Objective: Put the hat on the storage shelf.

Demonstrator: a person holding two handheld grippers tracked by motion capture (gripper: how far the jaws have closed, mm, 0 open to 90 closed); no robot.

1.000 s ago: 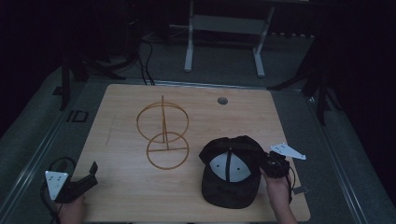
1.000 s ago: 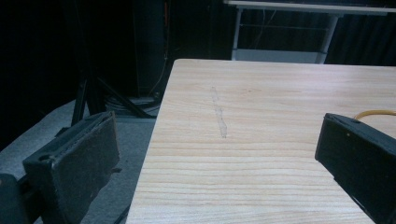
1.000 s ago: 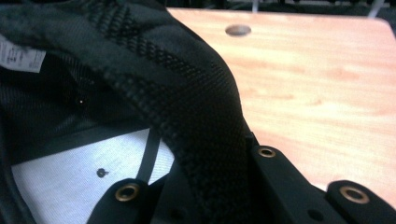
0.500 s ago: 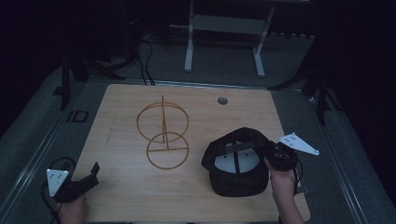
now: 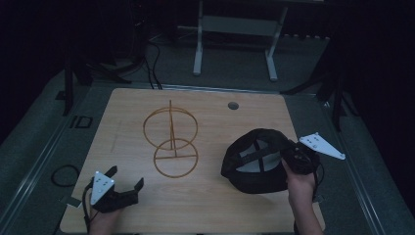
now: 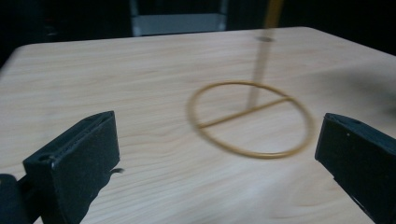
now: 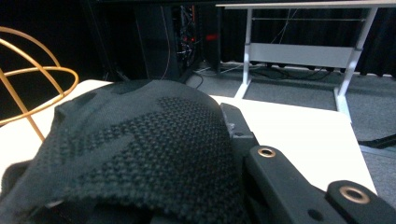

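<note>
I have 2 tongs in my hands at a wooden table (image 5: 210, 205). My right gripper (image 5: 293, 157) is clamped on the rim of a black cap (image 5: 254, 159) — in the high view the cap sits tilted at the right side of the table, its pale lining and black straps turned up toward the camera, with my right hand (image 5: 299, 183) just behind it near the table's front edge. In the right gripper view the cap's knitted black cloth (image 7: 140, 154) bulges over the jaws and hides the left one, while the right jaw runs alongside it, pressed against the fabric. My left gripper (image 5: 125, 183) rests low over the front left corner of the table, well apart from the cap, and its jaws stand wide apart with nothing between them — the left gripper view shows bare wood in the gap. Beyond them stands a gold wire stand (image 5: 171, 142): 1 ring flat on the table, 1 ring raised above it, and an upright rod joining them. It sits near the middle of the table, between my 2 tongs and touching neither. A small round hole (image 5: 233, 105) lies in the tabletop toward the far edge.
</note>
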